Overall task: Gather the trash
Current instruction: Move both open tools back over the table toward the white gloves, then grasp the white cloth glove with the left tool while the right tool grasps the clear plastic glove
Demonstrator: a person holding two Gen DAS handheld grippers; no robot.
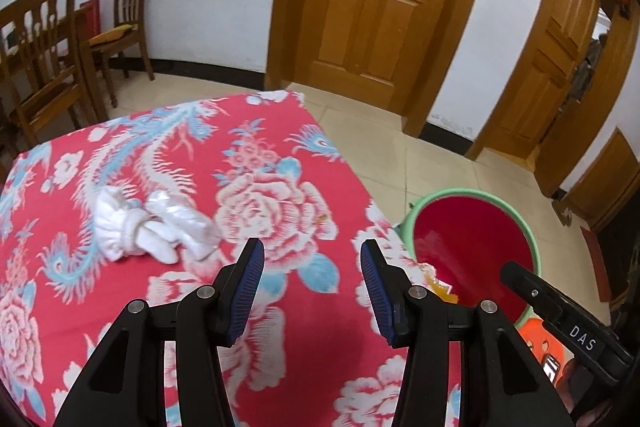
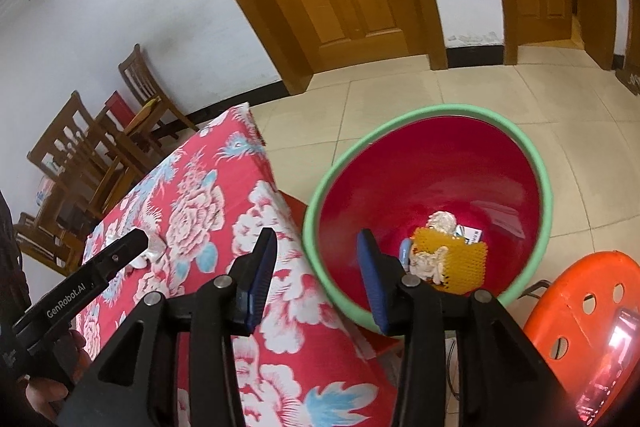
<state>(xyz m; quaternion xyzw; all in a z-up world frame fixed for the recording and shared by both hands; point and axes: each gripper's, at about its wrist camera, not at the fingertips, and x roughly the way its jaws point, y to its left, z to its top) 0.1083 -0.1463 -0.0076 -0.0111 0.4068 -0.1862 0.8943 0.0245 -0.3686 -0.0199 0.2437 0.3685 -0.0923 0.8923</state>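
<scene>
Right gripper point(image 2: 316, 269) hangs at the table's right edge, half over the bin point(image 2: 548, 195), jaws opening with nothing between them; my read is a drop just made, since that spot puts the gap above the bin mouth; left gripper point(image 1: 312, 273) hovers over the near-right part of the tablecloth point(image 1: 280, 131), jaws parted and empty, pointing down across the cloth, likely lining up on what is left.

Remaining trash: crumpled white tissue wad point(image 1: 154, 229) lies on the cloth toward the table's left side, ahead and left of the left gripper, apart from both pads; it looks soft and loose, so a pinch may catch only part of it.

Bin sits on the floor tight against the table's right edge, presumably so trash travels a short way; inside lie a yellow mesh piece point(image 2: 460, 259), pale crumpled paper point(image 2: 442, 221) and a small card; orange stool point(image 2: 580, 299) stands just beside the bin.

Far side: wooden chairs point(image 1: 44, 55) beyond the table's left corner, closed wooden door point(image 1: 372, 7) behind.
</scene>
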